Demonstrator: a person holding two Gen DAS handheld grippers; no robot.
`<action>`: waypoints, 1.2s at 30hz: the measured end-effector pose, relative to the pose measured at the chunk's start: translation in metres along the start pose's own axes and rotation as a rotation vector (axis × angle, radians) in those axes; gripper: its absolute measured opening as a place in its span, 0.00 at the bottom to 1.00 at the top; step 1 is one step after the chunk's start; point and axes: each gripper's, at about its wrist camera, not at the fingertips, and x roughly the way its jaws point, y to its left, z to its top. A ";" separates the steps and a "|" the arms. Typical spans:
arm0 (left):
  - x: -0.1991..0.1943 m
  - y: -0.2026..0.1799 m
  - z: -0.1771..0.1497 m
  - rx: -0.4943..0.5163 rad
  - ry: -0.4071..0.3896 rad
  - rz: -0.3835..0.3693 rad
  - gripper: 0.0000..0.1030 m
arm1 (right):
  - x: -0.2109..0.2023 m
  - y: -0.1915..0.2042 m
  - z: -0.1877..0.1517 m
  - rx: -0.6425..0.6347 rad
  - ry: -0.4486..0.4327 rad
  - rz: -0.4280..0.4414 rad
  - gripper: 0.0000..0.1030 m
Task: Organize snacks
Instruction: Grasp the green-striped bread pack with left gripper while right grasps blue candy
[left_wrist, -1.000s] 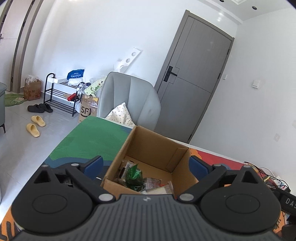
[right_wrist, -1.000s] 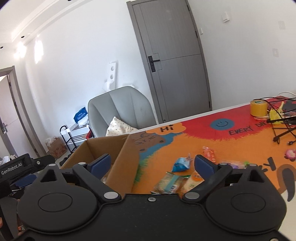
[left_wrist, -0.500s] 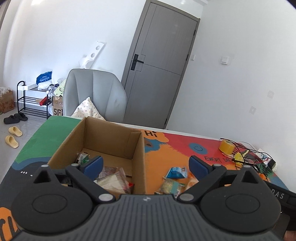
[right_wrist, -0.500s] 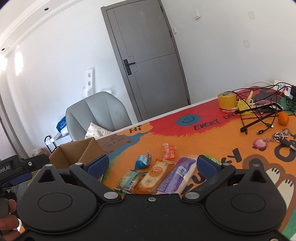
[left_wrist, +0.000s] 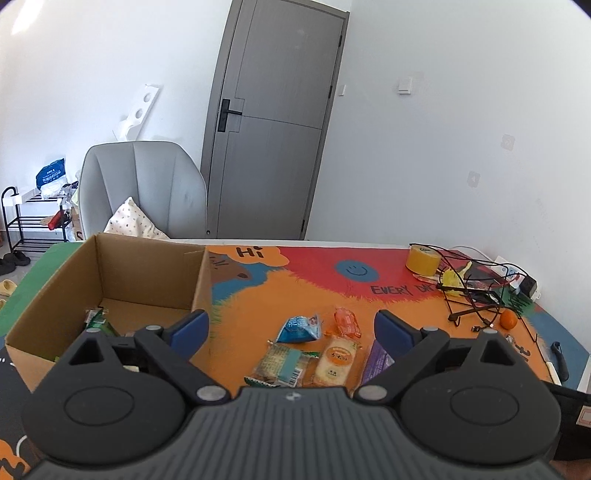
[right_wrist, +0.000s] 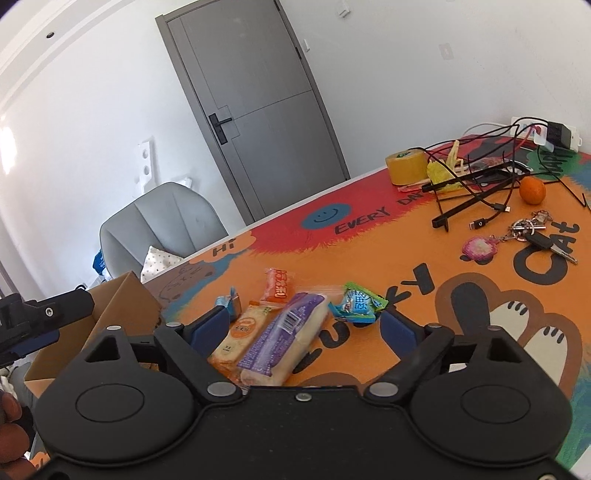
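An open cardboard box (left_wrist: 110, 273) with a few packets in it stands at the table's left end. Loose snacks lie right of it: a blue packet (left_wrist: 300, 328), a small orange packet (left_wrist: 347, 322), a green-edged cracker pack (left_wrist: 284, 367) and an orange cracker pack (left_wrist: 336, 360). My left gripper (left_wrist: 291, 327) hangs open above them, holding nothing. My right gripper (right_wrist: 303, 325) is low over the pile and its jaws are closing. A long purple packet (right_wrist: 284, 332) and the orange cracker pack (right_wrist: 242, 332) lie between its fingers, untouched by the pads. A blue-green candy (right_wrist: 356, 304) lies just beyond its right finger.
At the far right of the colourful mat (right_wrist: 369, 258) are a tape roll (right_wrist: 406, 166), tangled black cables (right_wrist: 480, 184), an orange fruit (right_wrist: 532, 190) and keys (right_wrist: 532, 236). A grey chair (left_wrist: 140, 188) and a door (left_wrist: 273, 147) stand behind the table.
Both views have swung right, from the box to the loose snacks. The right gripper has come down closer to the pile, and its fingers stand a little narrower.
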 end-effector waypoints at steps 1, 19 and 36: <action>0.002 -0.003 -0.001 0.005 0.001 -0.002 0.93 | 0.002 -0.004 -0.001 0.009 0.004 -0.001 0.80; 0.071 -0.021 -0.022 0.017 0.112 0.041 0.58 | 0.044 -0.036 0.001 0.103 0.042 -0.007 0.65; 0.125 -0.004 -0.041 -0.014 0.198 0.163 0.57 | 0.087 -0.032 0.005 0.123 0.068 -0.049 0.64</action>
